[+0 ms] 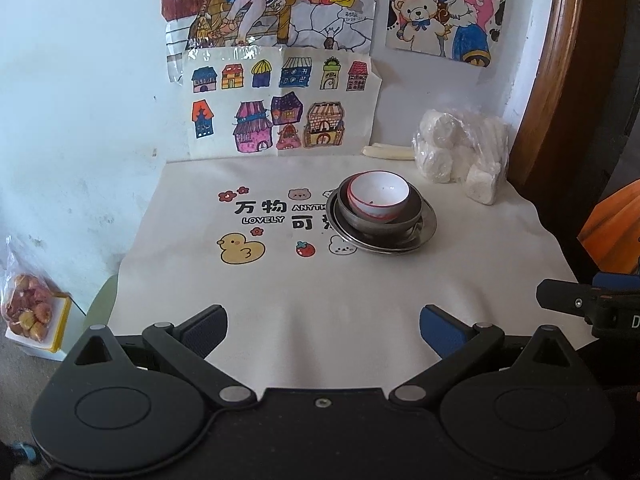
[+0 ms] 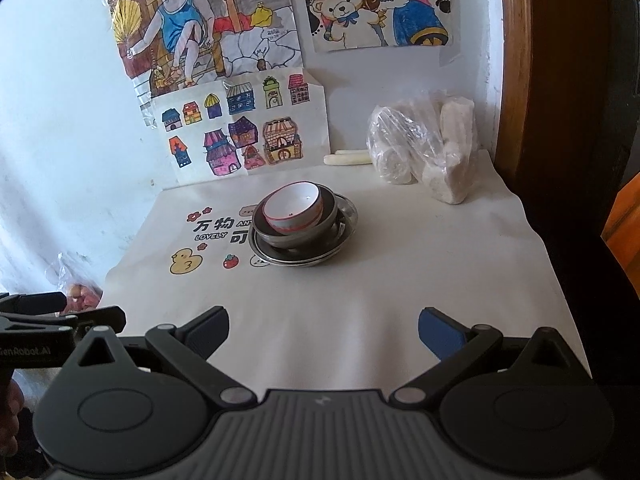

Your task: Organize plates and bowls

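A white bowl with a red rim (image 1: pixel 378 196) (image 2: pixel 294 206) leans inside a grey metal bowl (image 1: pixel 382 222) (image 2: pixel 296 234). Both rest on stacked steel plates (image 1: pixel 424 236) (image 2: pixel 344 236) on a cream printed cloth, right of its middle. My left gripper (image 1: pixel 323 332) hovers open over the cloth's near edge, well short of the stack, with nothing between its blue-padded fingers. My right gripper (image 2: pixel 324 332) is likewise open and empty, near the front edge. The right gripper's body (image 1: pixel 588 304) shows at the left wrist view's right side.
A plastic bag of white lumps (image 1: pixel 460 152) (image 2: pixel 428 148) sits at the back right by a wooden frame (image 1: pixel 560 80). A pale stick (image 1: pixel 388 151) lies by the wall under taped drawings (image 1: pixel 280 108). A bag of reddish fruit (image 1: pixel 28 308) sits low on the left.
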A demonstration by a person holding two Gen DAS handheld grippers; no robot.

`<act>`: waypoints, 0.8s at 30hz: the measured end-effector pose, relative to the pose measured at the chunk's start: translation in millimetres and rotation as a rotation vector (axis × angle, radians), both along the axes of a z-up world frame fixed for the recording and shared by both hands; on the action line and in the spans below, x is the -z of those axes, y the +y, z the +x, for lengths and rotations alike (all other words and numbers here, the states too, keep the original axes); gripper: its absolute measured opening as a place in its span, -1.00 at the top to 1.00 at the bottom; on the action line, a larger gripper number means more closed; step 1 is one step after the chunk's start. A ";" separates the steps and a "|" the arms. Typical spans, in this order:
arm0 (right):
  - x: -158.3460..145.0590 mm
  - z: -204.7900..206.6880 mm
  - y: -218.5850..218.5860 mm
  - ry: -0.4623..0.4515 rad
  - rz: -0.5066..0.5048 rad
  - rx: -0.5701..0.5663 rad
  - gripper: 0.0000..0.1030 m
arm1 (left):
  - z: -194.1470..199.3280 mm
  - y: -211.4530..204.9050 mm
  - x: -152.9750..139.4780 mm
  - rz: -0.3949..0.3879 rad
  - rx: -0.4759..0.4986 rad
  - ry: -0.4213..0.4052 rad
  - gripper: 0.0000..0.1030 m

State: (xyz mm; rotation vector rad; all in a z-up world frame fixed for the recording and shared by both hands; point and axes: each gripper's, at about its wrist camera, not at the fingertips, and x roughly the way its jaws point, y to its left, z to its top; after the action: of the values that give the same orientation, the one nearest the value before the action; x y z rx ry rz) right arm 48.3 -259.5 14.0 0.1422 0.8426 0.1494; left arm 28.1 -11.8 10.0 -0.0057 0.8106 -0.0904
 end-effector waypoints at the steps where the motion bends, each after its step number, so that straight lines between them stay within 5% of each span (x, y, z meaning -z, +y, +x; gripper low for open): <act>1: -0.1 -0.1 0.1 0.000 -0.001 -0.001 -1.00 | -0.1 0.7 -0.1 -0.002 -0.002 0.001 -0.98; 24: -1.4 -2.5 1.3 0.002 0.000 -0.005 -1.00 | -4.2 1.2 0.8 0.000 -0.009 0.001 -0.98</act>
State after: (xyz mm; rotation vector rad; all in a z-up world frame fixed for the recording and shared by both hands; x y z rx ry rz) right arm 45.8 -258.2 15.4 0.1399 0.8448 0.1538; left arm 24.0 -10.6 9.2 -0.0091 0.8119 -0.0814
